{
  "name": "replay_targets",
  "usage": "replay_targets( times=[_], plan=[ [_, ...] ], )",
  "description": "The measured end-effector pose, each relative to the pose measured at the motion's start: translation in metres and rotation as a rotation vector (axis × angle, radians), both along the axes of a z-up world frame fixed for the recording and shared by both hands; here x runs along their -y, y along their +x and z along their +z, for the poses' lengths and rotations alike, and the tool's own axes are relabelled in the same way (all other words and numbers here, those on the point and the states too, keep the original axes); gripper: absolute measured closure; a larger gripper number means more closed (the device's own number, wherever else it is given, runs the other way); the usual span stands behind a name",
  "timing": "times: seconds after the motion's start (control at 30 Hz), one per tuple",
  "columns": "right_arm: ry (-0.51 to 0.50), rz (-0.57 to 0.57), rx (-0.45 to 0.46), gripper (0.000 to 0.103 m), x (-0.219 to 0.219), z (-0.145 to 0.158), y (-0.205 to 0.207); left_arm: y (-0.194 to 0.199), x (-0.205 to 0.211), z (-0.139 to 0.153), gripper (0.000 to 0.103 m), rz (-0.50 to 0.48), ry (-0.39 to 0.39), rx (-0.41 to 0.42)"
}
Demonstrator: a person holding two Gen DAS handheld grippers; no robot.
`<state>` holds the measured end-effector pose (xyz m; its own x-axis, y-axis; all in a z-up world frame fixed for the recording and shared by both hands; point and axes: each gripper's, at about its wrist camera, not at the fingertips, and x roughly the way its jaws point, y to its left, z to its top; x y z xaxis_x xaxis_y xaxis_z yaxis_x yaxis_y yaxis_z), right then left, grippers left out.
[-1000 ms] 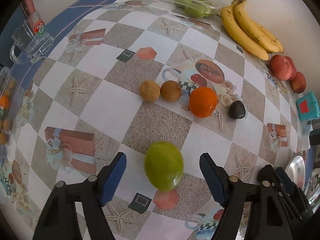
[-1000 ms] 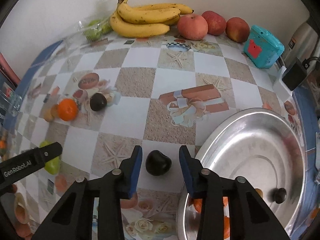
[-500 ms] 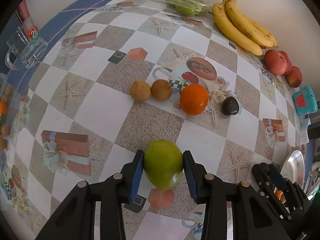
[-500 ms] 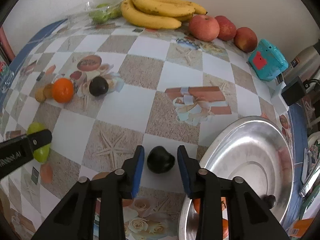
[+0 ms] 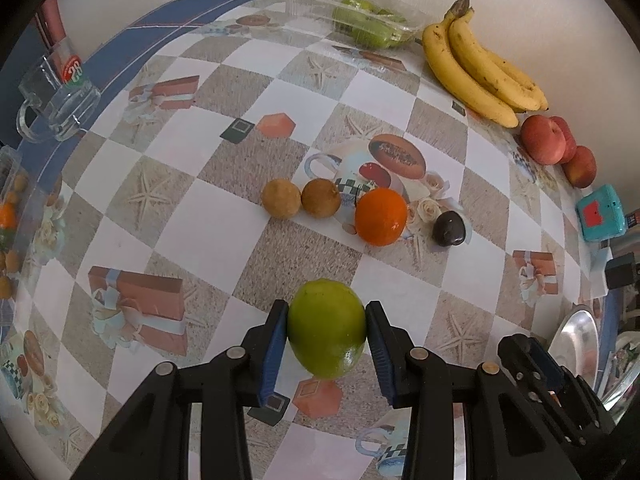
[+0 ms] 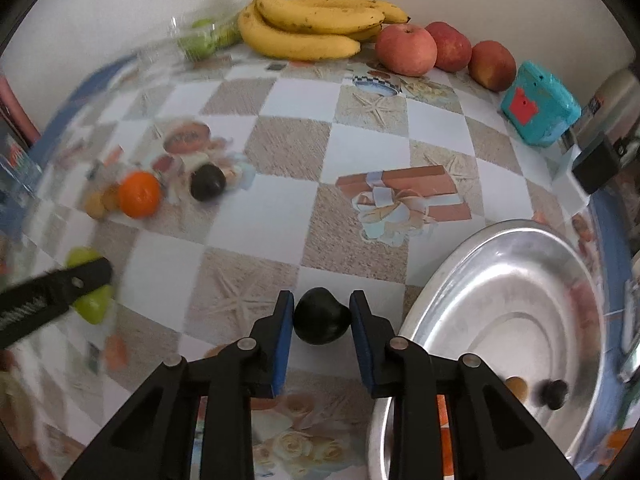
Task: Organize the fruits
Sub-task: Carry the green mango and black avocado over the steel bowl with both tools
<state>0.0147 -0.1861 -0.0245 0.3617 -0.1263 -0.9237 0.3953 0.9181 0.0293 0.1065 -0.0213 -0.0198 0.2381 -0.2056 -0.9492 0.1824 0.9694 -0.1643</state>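
Left wrist view: left tool [image 5: 326,334] pinches green fruit [image 5: 326,332] on counter [image 5: 208,236], well left of steel bowl [image 6: 520,248]. Right tool [image 6: 322,320] pinches dark plum [image 6: 320,316] beside bowl rim. Risk: round skins slip w/ off-centre grip; fruit rolls away.

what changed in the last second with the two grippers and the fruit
The left gripper closed from wide open onto the green fruit. The right gripper narrowed onto the dark plum beside the metal tray. Orange, bananas and apples stayed put.
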Motion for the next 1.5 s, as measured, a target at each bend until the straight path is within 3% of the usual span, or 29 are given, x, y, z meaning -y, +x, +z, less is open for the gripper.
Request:
replay_targets(
  times=[0.13,0.67,0.97,1.5],
  plan=[
    [0.082,-0.019,0.067,0.073,0.004,0.014,-0.005,-0.002,-0.001,0.008,0.061,-0.003,-0.011,0.017],
    [0.117,-0.106,0.147,0.073,0.029,0.043,-0.032,-0.016,0.022,0.033,0.061,-0.080,-0.038,0.086],
    [0.125,-0.269,0.149,0.073,0.078,0.043,-0.065,-0.048,0.067,0.045,0.061,-0.233,-0.046,0.115],
    [0.165,-0.519,0.158,0.073,0.148,0.040,-0.130,-0.141,0.158,0.046,0.061,-0.619,-0.077,0.100]
  ],
)
